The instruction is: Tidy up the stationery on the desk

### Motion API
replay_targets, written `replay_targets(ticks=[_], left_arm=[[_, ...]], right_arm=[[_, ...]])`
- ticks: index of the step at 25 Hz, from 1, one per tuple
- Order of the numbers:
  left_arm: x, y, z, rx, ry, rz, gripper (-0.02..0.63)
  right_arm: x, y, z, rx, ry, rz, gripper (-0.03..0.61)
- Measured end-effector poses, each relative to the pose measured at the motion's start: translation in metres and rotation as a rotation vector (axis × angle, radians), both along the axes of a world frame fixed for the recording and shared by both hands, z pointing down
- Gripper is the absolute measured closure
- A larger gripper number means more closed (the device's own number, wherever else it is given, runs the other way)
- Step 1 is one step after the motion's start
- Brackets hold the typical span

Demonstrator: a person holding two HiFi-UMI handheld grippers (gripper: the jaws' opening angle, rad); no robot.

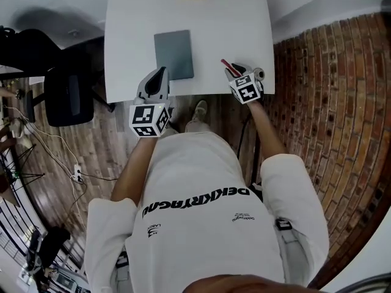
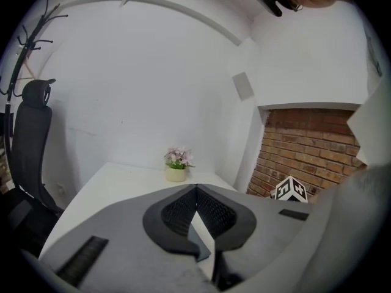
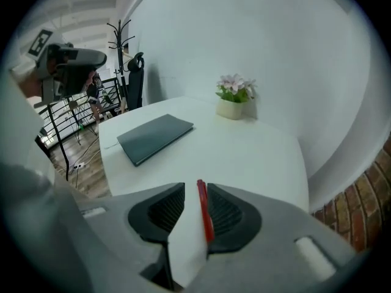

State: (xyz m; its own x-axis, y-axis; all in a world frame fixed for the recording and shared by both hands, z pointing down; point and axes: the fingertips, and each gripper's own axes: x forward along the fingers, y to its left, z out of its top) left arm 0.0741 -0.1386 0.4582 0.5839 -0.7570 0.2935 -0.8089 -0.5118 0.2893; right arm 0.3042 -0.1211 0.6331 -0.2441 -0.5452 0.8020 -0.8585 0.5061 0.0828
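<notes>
Right gripper [image 1: 234, 71] clamped on red pen [image 3: 205, 220], right of notebook [image 1: 173, 54], over desk [image 1: 128, 41]. Left gripper [image 2: 195, 191] closed, empty, left of notebook. Best: lower the pen level, parallel beside the notebook.

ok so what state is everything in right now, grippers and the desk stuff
left gripper: shut, nothing between the jaws
right gripper: shut on the red pen
red pen: gripped, lifted off the desk, tip pointing forward
notebook: closed, lying flat on the desk
flower pot: upright at the desk's far edge
</notes>
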Motion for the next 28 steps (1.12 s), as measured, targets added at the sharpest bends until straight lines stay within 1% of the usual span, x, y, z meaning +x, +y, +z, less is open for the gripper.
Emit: replay_targets(ticks=[3, 8, 14, 18, 20, 22, 26, 28], left_arm=[[-0.005, 0.013, 0.002, 0.028, -0.008, 0.006, 0.615], [-0.014, 0.031, 0.004, 0.055, -0.017, 0.004, 0.615], [-0.016, 0.041, 0.003, 0.082, -0.037, 0.007, 0.615], [-0.02, 0.044, 0.0, 0.093, -0.037, -0.004, 0.615], [-0.024, 0.042, -0.002, 0.102, -0.04, -0.013, 0.617], [-0.029, 0.04, -0.003, 0.106, -0.042, -0.026, 0.615], [-0.036, 0.038, -0.004, 0.108, -0.046, -0.048, 0.617], [-0.039, 0.037, -0.005, 0.11, -0.046, -0.052, 0.615]], right_arm=[[0.01, 0.002, 0.012, -0.015, 0.019, -0.014, 0.473], [0.017, 0.014, 0.023, -0.086, 0.041, -0.03, 0.476], [0.024, 0.013, 0.035, -0.136, 0.144, -0.166, 0.476], [0.02, 0.015, 0.041, -0.2, 0.137, -0.219, 0.484], [0.02, 0.014, 0.045, -0.224, 0.152, -0.247, 0.492], [0.02, 0.014, 0.049, -0.247, 0.163, -0.255, 0.492], [0.025, 0.013, 0.052, -0.276, 0.178, -0.235, 0.493], [0.027, 0.012, 0.055, -0.292, 0.181, -0.221, 0.507]])
